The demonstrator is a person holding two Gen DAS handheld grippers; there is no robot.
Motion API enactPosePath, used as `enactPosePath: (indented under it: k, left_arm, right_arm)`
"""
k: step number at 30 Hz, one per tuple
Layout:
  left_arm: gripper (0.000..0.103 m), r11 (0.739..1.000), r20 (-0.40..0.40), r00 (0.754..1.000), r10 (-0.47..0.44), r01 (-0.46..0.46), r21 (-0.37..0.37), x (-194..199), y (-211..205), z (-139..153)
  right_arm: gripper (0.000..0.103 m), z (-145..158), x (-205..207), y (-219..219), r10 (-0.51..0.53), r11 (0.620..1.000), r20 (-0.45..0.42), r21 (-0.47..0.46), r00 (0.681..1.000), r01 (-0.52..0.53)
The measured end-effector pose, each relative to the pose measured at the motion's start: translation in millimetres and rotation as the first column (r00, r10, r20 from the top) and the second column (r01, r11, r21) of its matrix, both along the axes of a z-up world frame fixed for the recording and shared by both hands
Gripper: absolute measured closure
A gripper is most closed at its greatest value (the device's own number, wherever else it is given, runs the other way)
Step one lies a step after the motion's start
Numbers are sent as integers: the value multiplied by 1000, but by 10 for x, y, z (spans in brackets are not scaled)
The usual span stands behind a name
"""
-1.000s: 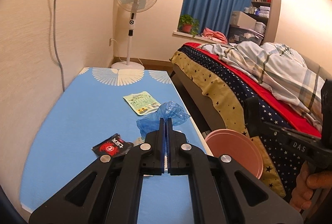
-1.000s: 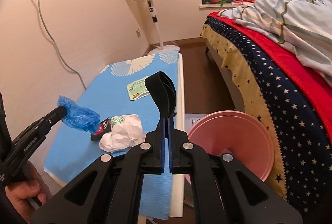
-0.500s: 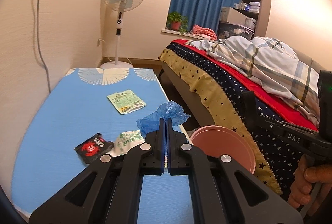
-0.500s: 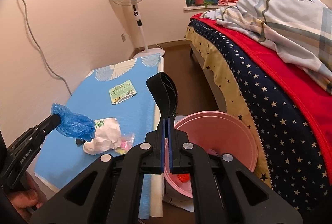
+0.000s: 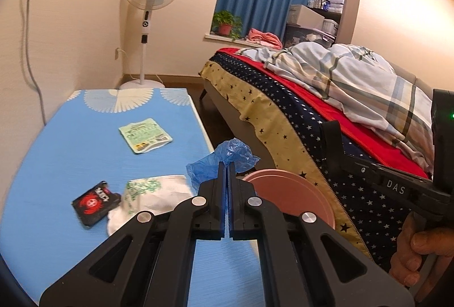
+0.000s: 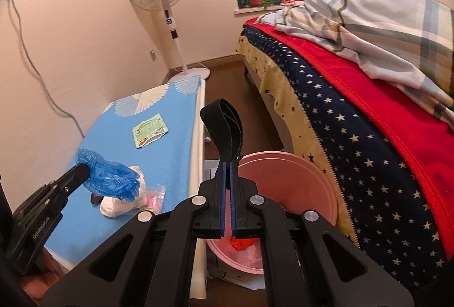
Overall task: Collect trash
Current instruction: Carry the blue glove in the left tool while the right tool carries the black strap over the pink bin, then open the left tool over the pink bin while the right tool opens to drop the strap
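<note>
— Left tool (image 5: 227, 165): clamped shut on a crumpled blue plastic bag (image 5: 224, 159), held off the desk (image 5: 65, 142) so as to be carried sideways toward the pink bin (image 6: 286, 187).

— And the right tool (image 6: 227, 165)?

— Also closed, pinching a black strap loop (image 6: 224, 122) that stands up from the tips, right above the bin's near rim. Probably waiting to be dropped in.

— Anything already in the bin?

— Something red and pink at the bottom; hard to say what, half hidden behind the tool.

— Why the bin on the floor there?

— Tucked in the gap between the desk edge and the bed (image 6: 369, 136), within reach of both hands without crossing over.

— Still lying on the desk?

— A green-printed packet (image 5: 144, 135) well back, a black sachet with a red crab (image 5: 95, 202) near the front, touching a white crumpled wrapper (image 5: 153, 193), plus a small pink wrapper (image 6: 154, 197) by the desk's right edge.

— Room to move?

— Tight on the right: star-patterned bedspread hanging just beside the bin. Clear above the bin, though, and open over the desk's far half. Short hop left to go for the blue bag: across the white desk edge, then release over the opening.
</note>
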State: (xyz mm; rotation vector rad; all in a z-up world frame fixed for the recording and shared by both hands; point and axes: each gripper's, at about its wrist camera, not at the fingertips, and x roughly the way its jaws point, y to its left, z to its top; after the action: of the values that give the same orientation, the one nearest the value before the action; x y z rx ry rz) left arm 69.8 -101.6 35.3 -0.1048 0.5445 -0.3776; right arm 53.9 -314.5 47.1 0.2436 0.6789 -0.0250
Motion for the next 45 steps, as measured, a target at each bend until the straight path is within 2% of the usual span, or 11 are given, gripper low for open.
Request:
enactPosePath:
  k: [12,24,32,41,42,44,45]
  left_arm:
    - [102,996,-37,996,-81,80,-34,130,-414,-163]
    - [102,987,-107,982,-156,151,-49,338,-791,-535]
    - [102,986,-153,975,-163,155,-59,479,-869,-763]
    - [101,985,-181,969,-169,157,-77,575,-926,-848]
    - [98,984,-184,968,-171,160,-75,582,-935,-857]
    - [80,985,-185,969,-167,156,-70,581,-937,-861]
    - [71,986,-181,970,-162,151,-74,578,-928,-853]
  right_arm:
    - [100,-118,1,-213,-81,997,-35,-13,996,81]
    - [100,-366,119,-406,-151,988,-98,20,984,154]
    - [100,-500,207,-453,-182,982,-132,23,974,186]
    - [97,-560,246,-520,-214,976,-145,8,966,217]
    - [96,-562,246,-530,-219,975,-146,4,965,222]
    - [92,-570,246,-555,-227,973,-152,4,962,231]
    - [82,-571,242,-566,-233,972,-153,3,960,236]
